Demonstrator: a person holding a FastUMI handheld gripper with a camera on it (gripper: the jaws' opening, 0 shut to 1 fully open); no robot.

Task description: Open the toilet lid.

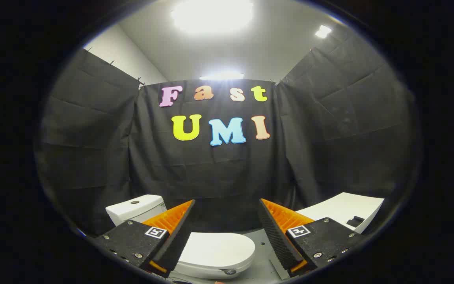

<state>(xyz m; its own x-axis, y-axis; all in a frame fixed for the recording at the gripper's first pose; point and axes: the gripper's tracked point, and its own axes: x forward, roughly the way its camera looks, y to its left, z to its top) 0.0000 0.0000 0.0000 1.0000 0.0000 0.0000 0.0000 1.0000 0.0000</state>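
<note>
My tongs (226, 232) spread wide and empty, 2 fingers (172, 236) above the closed toilet lid (219, 248), white tank (134, 209) beyond the left finger

The toilet lid (216, 249) lies flat and closed between and below the spread fingers of the gripper (226, 232), which touch nothing. The tank (134, 208) stands behind the left finger. A white counter (343, 209) sits beyond the right finger.
</note>
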